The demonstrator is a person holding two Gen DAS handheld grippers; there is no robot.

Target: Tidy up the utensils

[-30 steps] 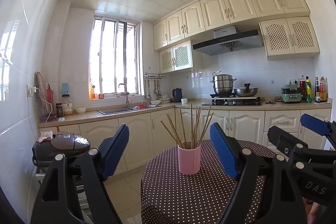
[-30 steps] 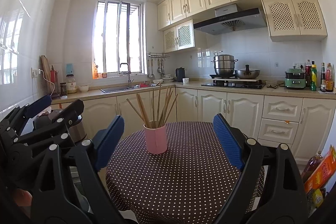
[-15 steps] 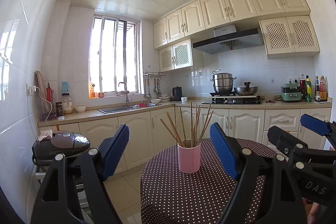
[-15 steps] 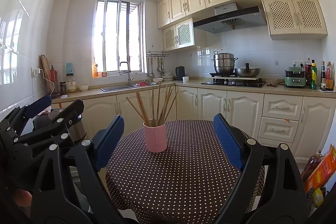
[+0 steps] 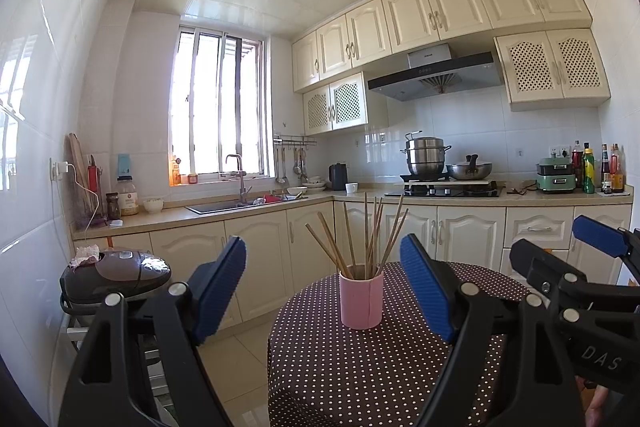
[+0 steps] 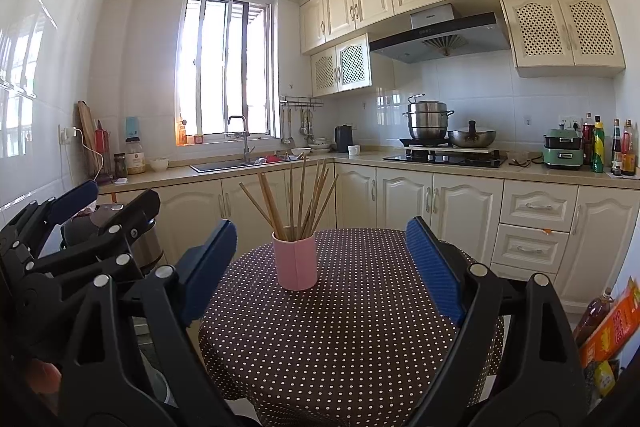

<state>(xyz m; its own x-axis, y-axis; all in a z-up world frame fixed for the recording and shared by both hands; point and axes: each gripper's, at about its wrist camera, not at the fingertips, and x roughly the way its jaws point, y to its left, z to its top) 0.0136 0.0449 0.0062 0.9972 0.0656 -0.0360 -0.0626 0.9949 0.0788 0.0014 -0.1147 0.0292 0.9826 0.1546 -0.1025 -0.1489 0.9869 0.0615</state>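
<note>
Here we hold our left gripper [image 5: 323,283] and right gripper [image 6: 321,263] spread wide, grasping nothing; the pink cup [image 6: 295,259] of chopsticks [image 6: 298,195] stands upright on the dotted table [image 6: 360,327] ahead

Round table [image 6: 360,347], brown white-dotted cloth. Pink cup [image 6: 296,261] upright near far edge, wooden chopsticks [image 6: 304,195] fanned inside.
</note>
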